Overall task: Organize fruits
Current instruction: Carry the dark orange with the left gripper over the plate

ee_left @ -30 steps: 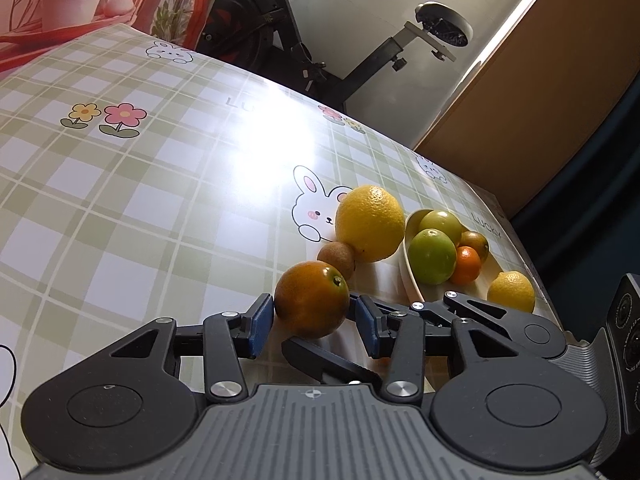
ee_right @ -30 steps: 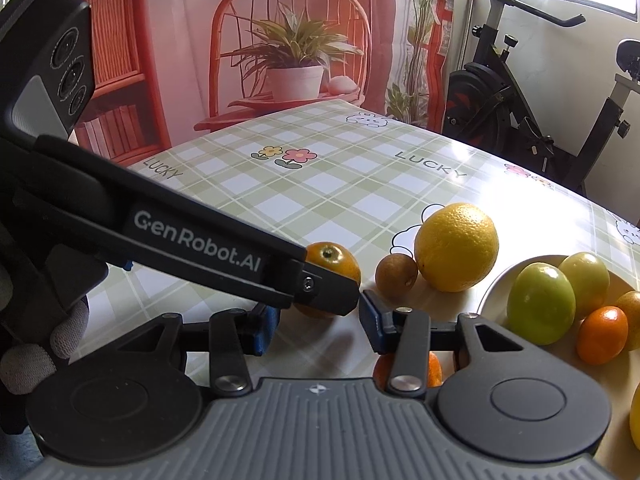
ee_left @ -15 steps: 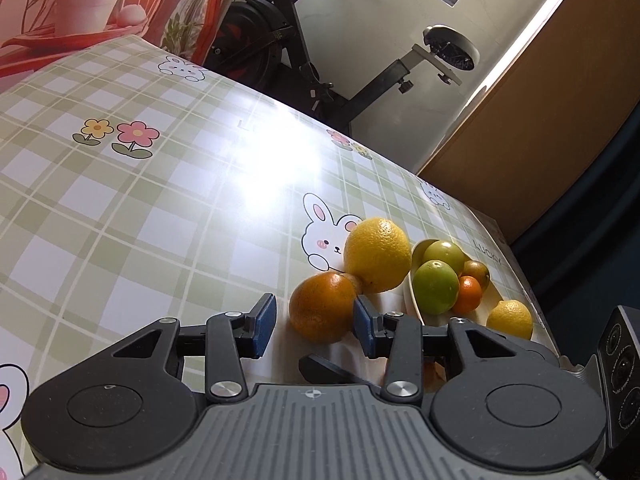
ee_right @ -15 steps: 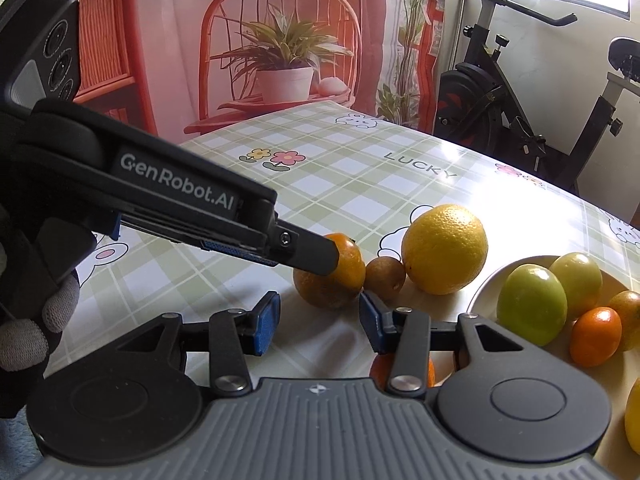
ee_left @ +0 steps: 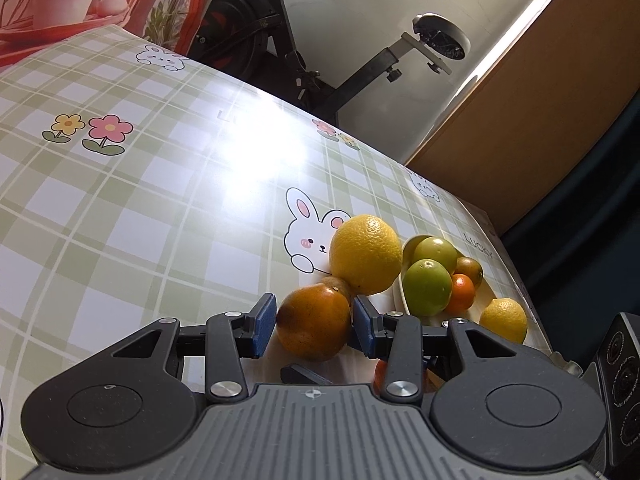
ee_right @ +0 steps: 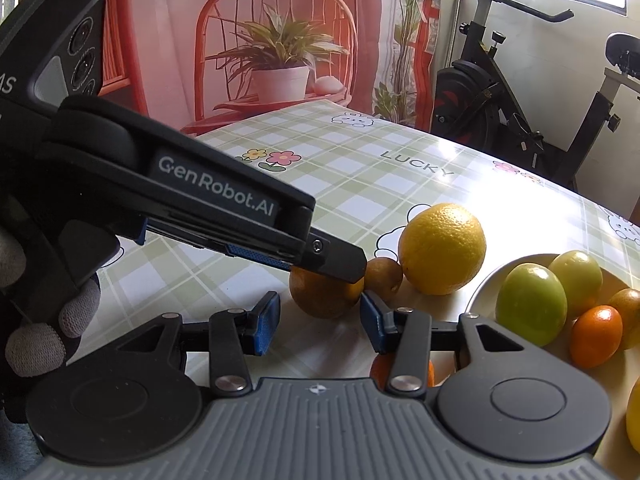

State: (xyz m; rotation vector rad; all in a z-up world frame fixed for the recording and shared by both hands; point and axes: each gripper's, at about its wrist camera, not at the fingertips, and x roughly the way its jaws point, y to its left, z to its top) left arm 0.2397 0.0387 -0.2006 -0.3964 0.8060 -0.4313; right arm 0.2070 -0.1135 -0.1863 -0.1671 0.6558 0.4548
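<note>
While seemingly touching, orange (ee_left: pixel 313 328) sits between left claw (ee_left: pixel 315 324) pads.

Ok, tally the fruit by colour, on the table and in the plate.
Round yellow fruits: 2
Round green fruits: 2
Round orange fruits: 3, one partly hidden
Small brownish fruits: 2
Total: 9

Glossy tablecloth (ee_left: pixel 160 208), dimpled orange (ee_left: pixel 314 328)

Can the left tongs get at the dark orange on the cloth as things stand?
Probably yes: the dark orange already sits between the left tongs' open blue pads, nothing between them.
</note>
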